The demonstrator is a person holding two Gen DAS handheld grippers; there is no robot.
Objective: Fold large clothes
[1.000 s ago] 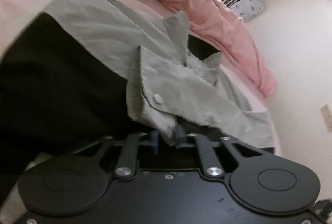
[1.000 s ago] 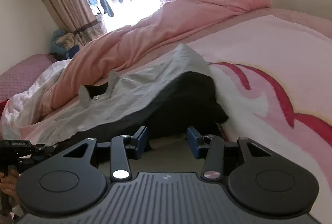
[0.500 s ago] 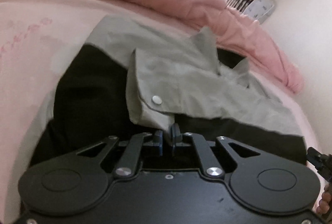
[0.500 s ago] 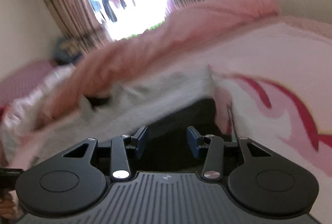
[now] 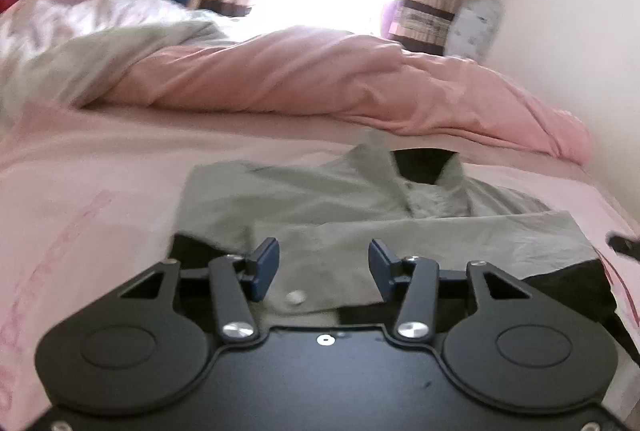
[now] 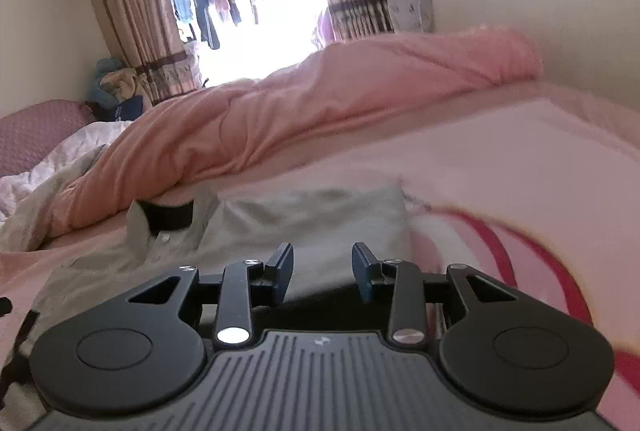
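A grey and black shirt (image 5: 320, 203) lies flat on the pink bed, collar (image 5: 424, 171) toward the far side. A grey sleeve with a snap button cuff (image 5: 296, 297) is folded across its front. My left gripper (image 5: 323, 267) is open and empty, just above the cuff. In the right wrist view the same shirt (image 6: 316, 219) lies ahead, its collar (image 6: 168, 219) at the left. My right gripper (image 6: 322, 273) is open and empty over the shirt's near right part.
A rumpled pink duvet (image 5: 320, 83) lies along the far side of the bed, with a white quilt (image 5: 80, 27) at the left. The pink bedsheet (image 6: 520, 159) has a red pattern at the right. A wall (image 5: 560, 11) runs along the right.
My left gripper has opened and let go of the sleeve cuff, which now lies across the shirt front. Both grippers have tilted up and drawn back slightly.
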